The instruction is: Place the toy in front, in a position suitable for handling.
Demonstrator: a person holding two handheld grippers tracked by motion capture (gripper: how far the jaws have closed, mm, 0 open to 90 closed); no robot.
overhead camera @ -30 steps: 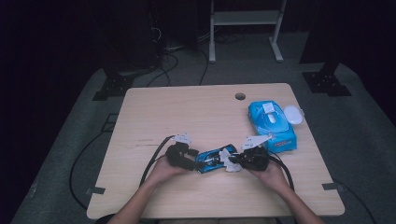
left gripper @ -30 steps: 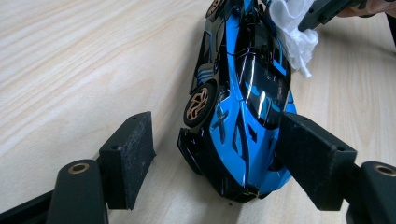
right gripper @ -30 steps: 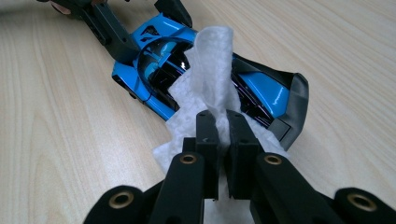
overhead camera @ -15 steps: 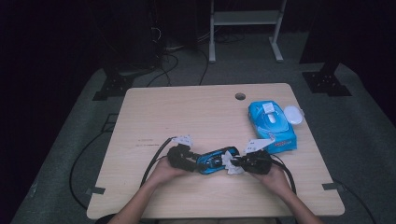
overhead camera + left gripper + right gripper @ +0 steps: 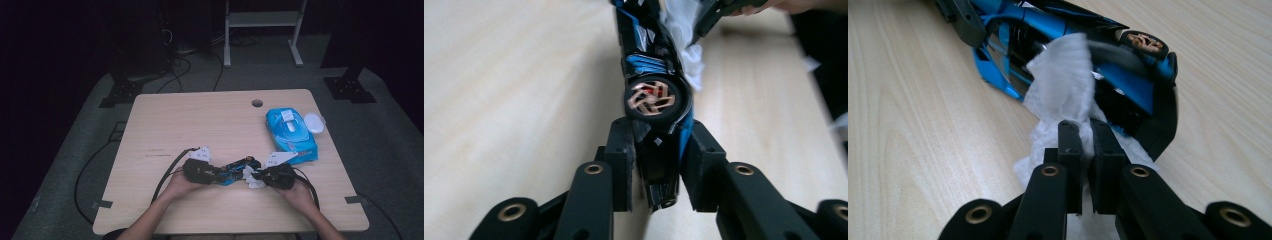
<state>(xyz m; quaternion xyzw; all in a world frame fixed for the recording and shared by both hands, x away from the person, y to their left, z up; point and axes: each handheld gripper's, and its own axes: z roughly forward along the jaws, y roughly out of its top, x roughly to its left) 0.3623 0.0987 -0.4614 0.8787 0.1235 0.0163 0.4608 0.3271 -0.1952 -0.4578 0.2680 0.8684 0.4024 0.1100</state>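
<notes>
1. We see the left tongs (image 5: pixel 655 165) clamped on one end of a blue and black toy car (image 5: pixel 651 75); their jaws have just been closing, and the pads now press on the car's body from both sides.
2. The right tongs (image 5: pixel 1087 145) are shut tight on a white wipe (image 5: pixel 1063 90), which lies pressed against the car's side.
3. The toy car (image 5: pixel 235 167) lies tipped on its side, one copper-spoked wheel (image 5: pixel 651 98) facing up at the left gripper camera. Its long axis runs along the near edge of the desk (image 5: pixel 200 120), spanning the gap between the two tongs.
4. We cannot tell which end is the nose.
5. In the high view, both hands come in from the near edge, forearms angled inward. The left hand (image 5: pixel 182 182) holds its tongs pointing toward the desk's right edge, the right hand (image 5: pixel 297 192) holds its tongs pointing toward the left edge, so the two face each other.
6. The car sits near the middle of the near edge.
7. A blue wipe packet (image 5: pixel 291 131) lies near the right edge, its white lid (image 5: pixel 313 122) flipped open.
</notes>
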